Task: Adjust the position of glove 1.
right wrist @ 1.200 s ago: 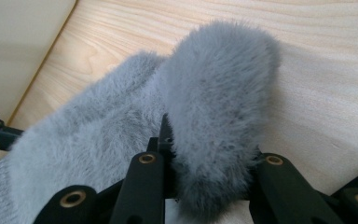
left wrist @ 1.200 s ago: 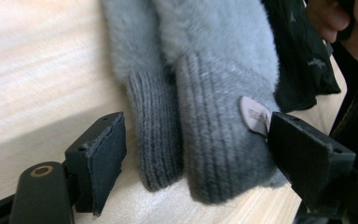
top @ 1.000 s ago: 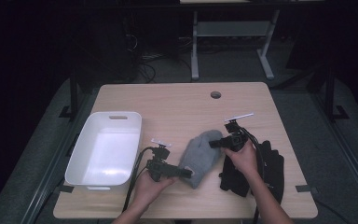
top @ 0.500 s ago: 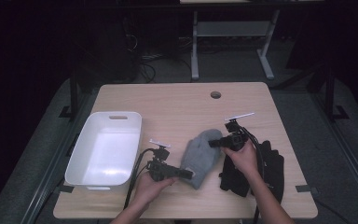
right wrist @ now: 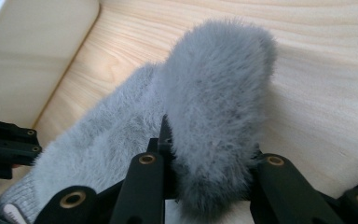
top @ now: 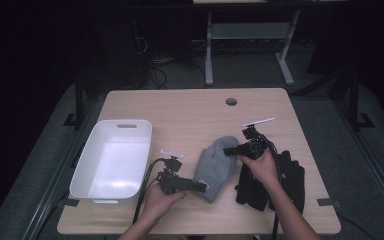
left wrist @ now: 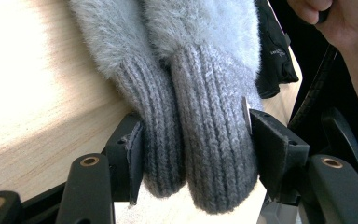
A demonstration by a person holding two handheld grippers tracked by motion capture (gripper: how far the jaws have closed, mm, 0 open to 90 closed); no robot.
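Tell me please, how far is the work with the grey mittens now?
Done: nothing lies in the white bin yet. In hand: the left gripper has just been closing on the knitted cuffs of the grey mittens; the right gripper clamps the fluffy tip. Left: probably lifting them into the bin; black gloves wait.

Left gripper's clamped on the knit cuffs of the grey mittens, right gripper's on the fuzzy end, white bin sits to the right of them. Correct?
Not quite: the white bin sits to the left of the grey mittens, as the high view shows. The left gripper does clamp the knit cuffs and the right gripper the fuzzy end.
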